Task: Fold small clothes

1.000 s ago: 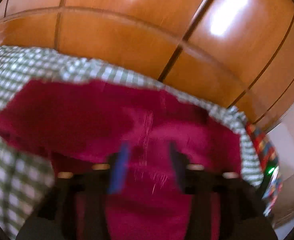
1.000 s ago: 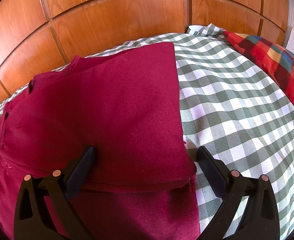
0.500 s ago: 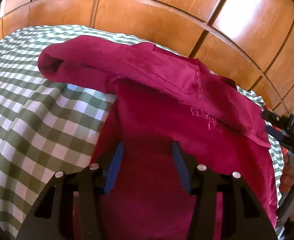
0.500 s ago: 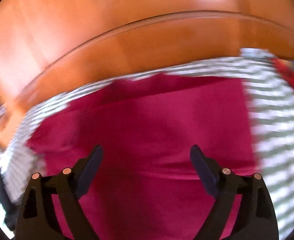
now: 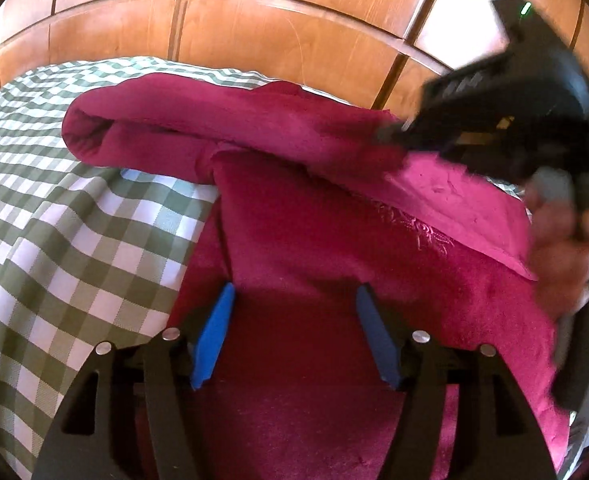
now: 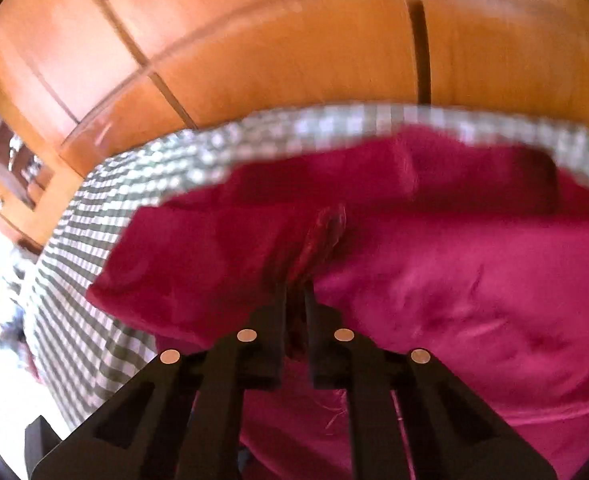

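Note:
A dark red garment [image 5: 314, 220] lies partly folded on a green-and-white checked bedspread [image 5: 74, 220]. Low over its near part, my left gripper [image 5: 294, 288] has its blue-padded jaws opening, with cloth under them but nothing pinched. My right gripper [image 6: 296, 292] is shut on a bunched fold of the red garment [image 6: 434, 264]. In the left wrist view the right gripper [image 5: 390, 134] reaches in from the upper right. It holds the edge of the folded-over flap, and a person's hand [image 5: 558, 248] grips its handle.
A glossy wooden panelled wall [image 5: 274, 32] stands close behind the bed. The checked bedspread [image 6: 94, 208] runs on to the left of the garment. The right wrist view is blurred; at its left edge are bright floor and dim furniture.
The right gripper has gone from wide open to shut on a fold of the garment and swung left across it. It now shows in the left wrist view. The left jaws stand wider apart.

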A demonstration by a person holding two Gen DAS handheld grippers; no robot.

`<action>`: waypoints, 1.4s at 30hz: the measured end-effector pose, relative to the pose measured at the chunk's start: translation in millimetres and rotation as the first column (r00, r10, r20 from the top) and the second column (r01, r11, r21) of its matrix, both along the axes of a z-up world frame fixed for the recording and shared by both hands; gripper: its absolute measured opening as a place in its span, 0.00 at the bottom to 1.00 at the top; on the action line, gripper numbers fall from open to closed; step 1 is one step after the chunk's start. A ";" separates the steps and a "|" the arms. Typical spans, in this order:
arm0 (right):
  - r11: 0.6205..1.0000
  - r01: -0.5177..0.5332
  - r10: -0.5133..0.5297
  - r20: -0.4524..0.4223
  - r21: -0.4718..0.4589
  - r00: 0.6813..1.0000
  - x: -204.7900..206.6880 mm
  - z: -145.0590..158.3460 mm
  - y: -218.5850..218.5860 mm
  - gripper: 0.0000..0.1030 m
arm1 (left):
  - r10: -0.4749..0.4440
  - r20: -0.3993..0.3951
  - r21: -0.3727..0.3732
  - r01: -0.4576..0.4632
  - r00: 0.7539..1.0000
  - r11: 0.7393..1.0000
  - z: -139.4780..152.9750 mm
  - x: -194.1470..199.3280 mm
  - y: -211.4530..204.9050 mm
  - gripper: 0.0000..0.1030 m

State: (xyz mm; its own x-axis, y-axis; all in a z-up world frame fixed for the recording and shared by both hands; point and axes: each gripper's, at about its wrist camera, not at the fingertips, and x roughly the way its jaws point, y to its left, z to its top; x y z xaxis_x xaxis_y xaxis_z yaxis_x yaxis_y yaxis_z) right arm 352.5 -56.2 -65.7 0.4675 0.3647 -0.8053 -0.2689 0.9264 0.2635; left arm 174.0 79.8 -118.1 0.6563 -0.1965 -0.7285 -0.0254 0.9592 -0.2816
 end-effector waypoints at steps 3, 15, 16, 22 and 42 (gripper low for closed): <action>1.000 -0.001 0.001 0.111 0.002 0.994 -2.7 42.9 -13.7 0.05 | 0.000 0.001 -0.002 0.000 1.000 1.000 -0.7 -0.9 0.9 0.61; 0.959 0.277 -0.264 0.174 -0.055 0.949 -30.6 56.9 -187.1 0.05 | 0.002 -0.003 0.018 -0.002 1.000 1.000 1.1 -0.2 -5.3 0.61; 0.953 0.297 -0.284 0.160 -0.065 0.945 -31.0 50.9 -197.0 0.05 | 0.003 -0.004 0.020 -0.003 1.000 1.000 1.0 -0.2 -5.9 0.61; 0.900 0.426 -0.428 0.002 -0.093 0.904 -44.0 -24.0 -256.6 0.05 | 0.004 -0.011 0.039 -0.004 1.000 0.999 2.2 0.7 -10.7 0.61; 0.898 0.433 -0.433 -0.017 0.074 0.901 -48.7 -18.7 -280.6 0.35 | 0.060 0.017 -0.021 -0.060 0.998 0.998 74.9 45.3 27.9 0.60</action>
State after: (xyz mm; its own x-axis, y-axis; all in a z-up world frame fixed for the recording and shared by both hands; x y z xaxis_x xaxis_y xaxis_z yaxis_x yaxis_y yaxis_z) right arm 303.9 -336.8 -84.3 0.5926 0.1854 -0.7839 0.1543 0.9290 0.3364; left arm 219.4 107.7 -43.2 0.6801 -0.1710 -0.7129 -0.0777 0.9501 -0.3021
